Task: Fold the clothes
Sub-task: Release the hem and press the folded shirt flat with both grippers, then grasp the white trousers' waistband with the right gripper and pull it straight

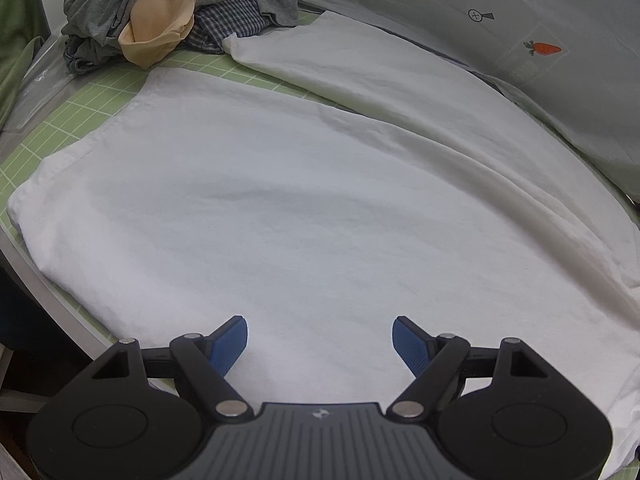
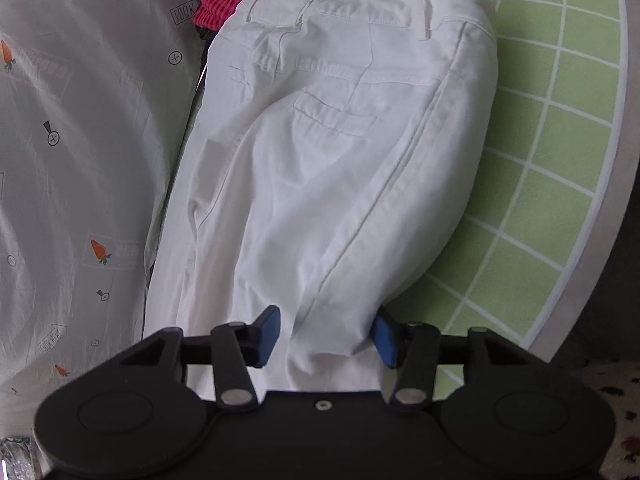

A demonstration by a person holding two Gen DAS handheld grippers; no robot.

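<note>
The pair of white cotton trousers (image 2: pixel 320 152) lay flat on the green gridded mat (image 2: pixel 560 128), a bunched fold caught between the narrowed pads of the right hand-held gripper (image 2: pixel 326 334). The left hand-held gripper (image 1: pixel 320 340) hovered wide, empty, above them; a heap of crumpled grey clothes (image 1: pixel 132 4) lay far ahead.

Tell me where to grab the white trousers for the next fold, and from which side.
Probably take the white trousers at the waistband, coming from the green mat side: its stiff, seamed edge lies flat there and clear of the other clothes. The right hand-held gripper already has a fold of the leg between its pads.
</note>
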